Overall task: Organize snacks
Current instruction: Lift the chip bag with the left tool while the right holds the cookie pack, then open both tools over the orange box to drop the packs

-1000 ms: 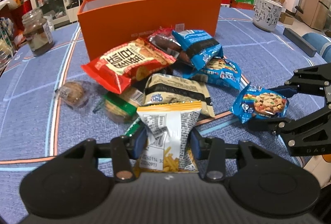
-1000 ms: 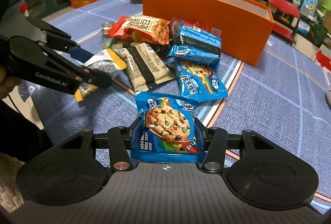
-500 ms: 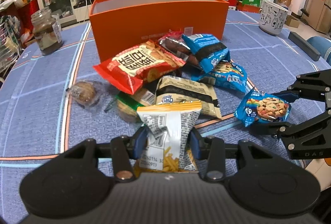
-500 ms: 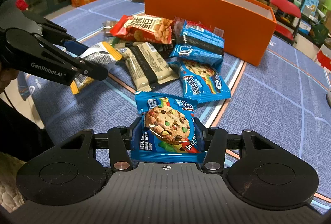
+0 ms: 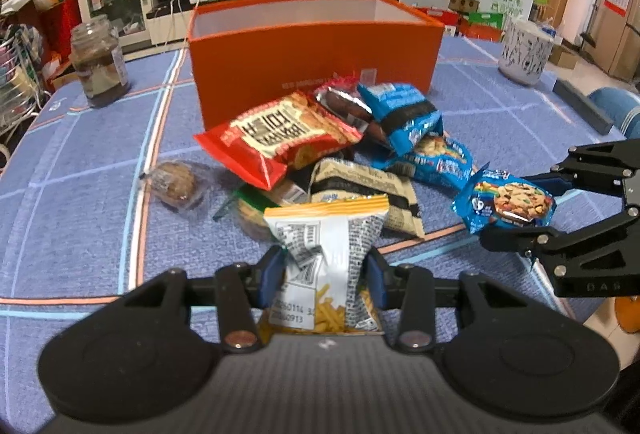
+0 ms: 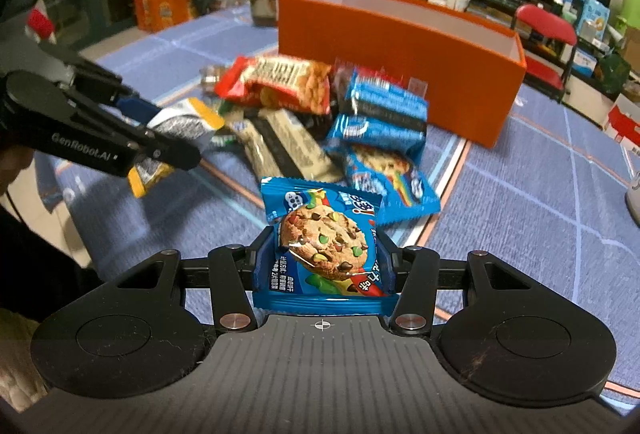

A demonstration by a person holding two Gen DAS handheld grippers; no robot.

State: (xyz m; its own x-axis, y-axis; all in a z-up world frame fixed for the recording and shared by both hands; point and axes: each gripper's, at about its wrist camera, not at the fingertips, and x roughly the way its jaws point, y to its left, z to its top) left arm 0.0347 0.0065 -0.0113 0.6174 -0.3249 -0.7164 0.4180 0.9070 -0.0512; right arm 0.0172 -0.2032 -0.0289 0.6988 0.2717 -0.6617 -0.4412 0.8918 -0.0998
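My left gripper [image 5: 326,274] is shut on a white and yellow snack bag [image 5: 326,246], held above the blue tablecloth. In the right wrist view my right gripper [image 6: 324,262] is shut on a blue cookie packet [image 6: 322,246]. That same cookie packet [image 5: 506,201] shows at the right of the left wrist view, in the right gripper [image 5: 520,205]. The left gripper [image 6: 160,137] with its snack bag [image 6: 180,121] appears at the left of the right wrist view. An open orange box [image 5: 312,49] stands behind a pile of snacks: a red bag [image 5: 280,133], blue packets [image 5: 400,113] and a beige packet [image 5: 360,185].
A dark glass jar [image 5: 100,61] stands at the back left of the table. A wrapped round cookie [image 5: 174,181] lies left of the pile. A white patterned cup [image 5: 526,51] and a dark bar [image 5: 582,105] sit at the right. Room clutter surrounds the table.
Both grippers keep their packets. The view from each has risen and tipped back a little, so the box and pile sit lower in the frames.
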